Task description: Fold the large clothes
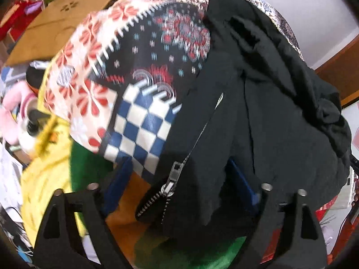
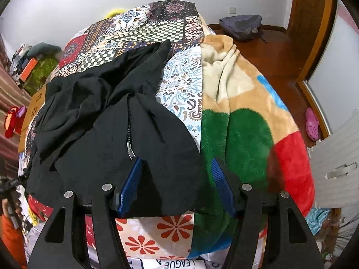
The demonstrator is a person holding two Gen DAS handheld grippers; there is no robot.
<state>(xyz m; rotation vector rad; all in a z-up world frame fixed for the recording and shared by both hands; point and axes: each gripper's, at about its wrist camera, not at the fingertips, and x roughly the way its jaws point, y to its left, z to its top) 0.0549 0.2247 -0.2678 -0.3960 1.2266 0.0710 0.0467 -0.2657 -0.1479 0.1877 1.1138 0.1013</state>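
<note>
1. A black jacket (image 1: 258,112) lies crumpled on a patchwork bedspread (image 1: 139,51).
2. Its zipper (image 1: 171,179) sits between the left tongs' (image 1: 179,192) wide-apart blue pads (image 1: 243,179).
3. The view is blurred.

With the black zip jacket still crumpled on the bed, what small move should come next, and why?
Probably close the left gripper on the hem beside the zipper pull. Its jaws stand open around the black jacket, which lies bunched on the patterned bedspread, and the right gripper straddles its near edge.
</note>
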